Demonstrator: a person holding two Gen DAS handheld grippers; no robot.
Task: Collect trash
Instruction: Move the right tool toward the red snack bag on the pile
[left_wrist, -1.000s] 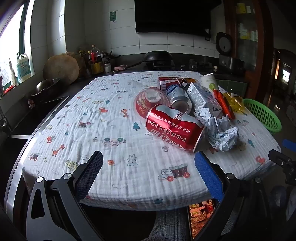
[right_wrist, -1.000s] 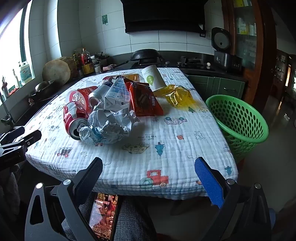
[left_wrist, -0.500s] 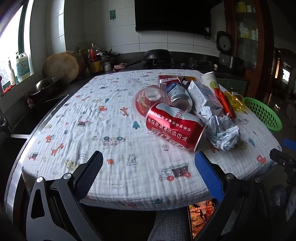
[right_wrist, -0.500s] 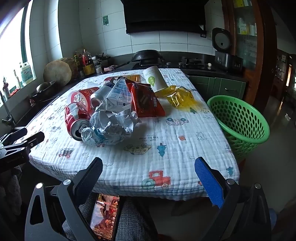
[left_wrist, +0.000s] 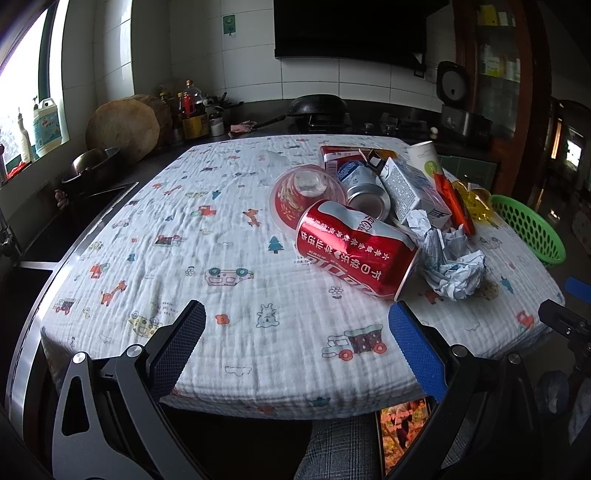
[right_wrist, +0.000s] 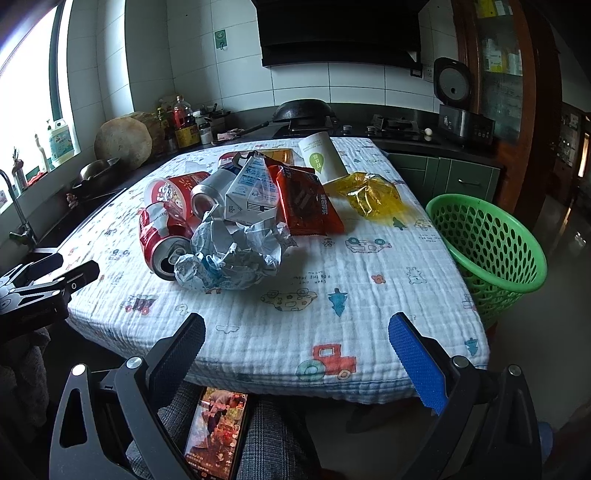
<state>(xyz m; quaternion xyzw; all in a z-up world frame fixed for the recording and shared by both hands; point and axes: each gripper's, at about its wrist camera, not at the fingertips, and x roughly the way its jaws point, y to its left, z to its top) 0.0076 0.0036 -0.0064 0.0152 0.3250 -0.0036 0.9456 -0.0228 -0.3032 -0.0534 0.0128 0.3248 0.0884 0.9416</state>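
At the bottom of both wrist views, the left gripper (left_wrist: 295, 334) and the right gripper (right_wrist: 295, 334) hover short of the near edge of the worktop (right_wrist: 369, 295), each with its jaws wide apart, holding nothing and touching nothing. No piece looks collected yet, so this reads as the approach before the first pick. Just past the left gripper, right of centre in its view, lies a dented red can (left_wrist: 356, 248) on its side, touching a ball of crumpled paper (right_wrist: 231, 251). Behind these the heap continues: a red cup (left_wrist: 306, 194), a silver can (left_wrist: 364, 192), a milk carton (right_wrist: 251, 192), an orange snack wrapper (right_wrist: 306, 201), a yellow wrapper (right_wrist: 369, 195) and a paper cup (right_wrist: 321, 157). At the right edge of the right wrist view a green basket (right_wrist: 487, 240) stands just beside the worktop. The next move likely calls for one gripper to reach in and straddle the paper or the can.
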